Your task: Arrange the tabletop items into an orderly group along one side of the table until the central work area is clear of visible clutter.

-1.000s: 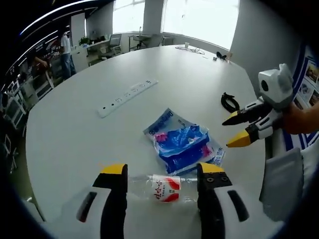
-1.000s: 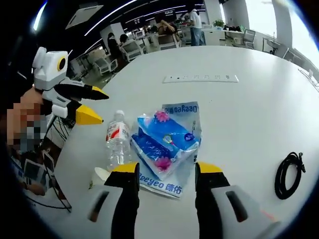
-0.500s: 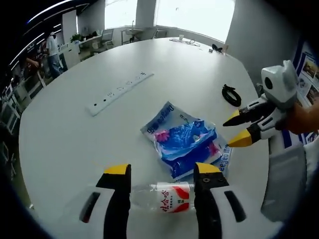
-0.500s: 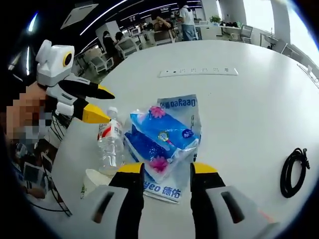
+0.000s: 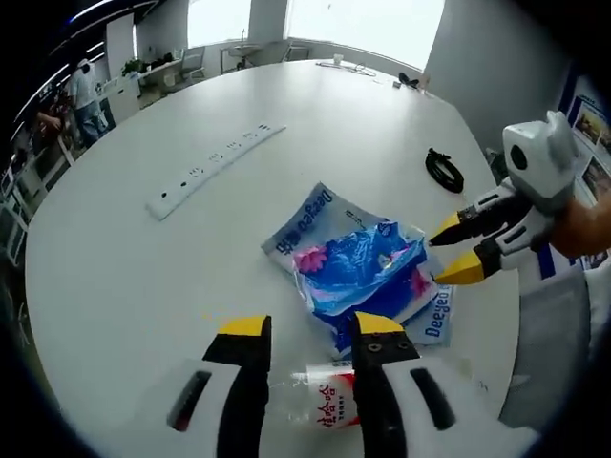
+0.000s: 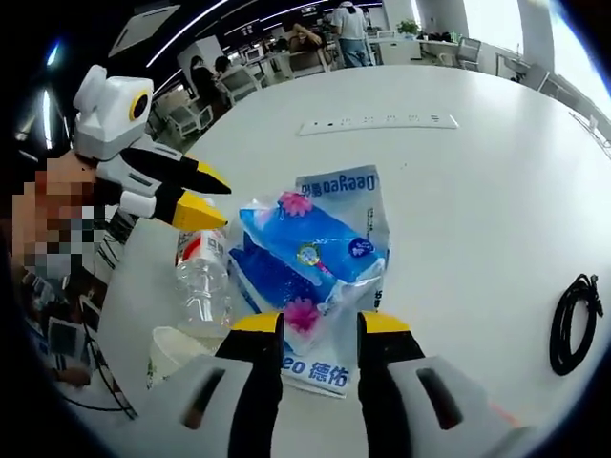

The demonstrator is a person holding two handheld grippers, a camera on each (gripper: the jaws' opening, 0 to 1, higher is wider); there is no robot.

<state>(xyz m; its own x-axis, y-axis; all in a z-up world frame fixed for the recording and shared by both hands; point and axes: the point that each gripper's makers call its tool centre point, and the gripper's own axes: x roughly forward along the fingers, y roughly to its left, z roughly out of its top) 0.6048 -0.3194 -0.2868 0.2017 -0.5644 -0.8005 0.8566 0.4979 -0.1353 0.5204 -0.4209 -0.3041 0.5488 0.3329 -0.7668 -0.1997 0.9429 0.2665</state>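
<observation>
A blue tissue pack (image 5: 368, 277) lies on a printed plastic bag (image 5: 305, 219) on the white table (image 5: 124, 277). A clear water bottle with a red label (image 5: 329, 401) lies flat under and between my left gripper's (image 5: 310, 326) narrowed, open jaws. In the right gripper view, the left gripper (image 6: 212, 197) hangs over the cap end of the bottle (image 6: 202, 281). My right gripper (image 6: 320, 322) is open, its tips either side of the near end of the tissue pack (image 6: 305, 253). It appears as the right gripper (image 5: 451, 251) at the pack's edge in the left gripper view.
A white power strip (image 5: 215, 167) lies farther along the table, and a coiled black cable (image 5: 444, 170) rests near the edge. A white paper cup (image 6: 172, 348) lies beside the bottle. People, desks and chairs stand beyond the table.
Both grippers' jaws have narrowed. The left gripper has come forward over the bottle; the right has drawn closer to the tissue pack's near end.
</observation>
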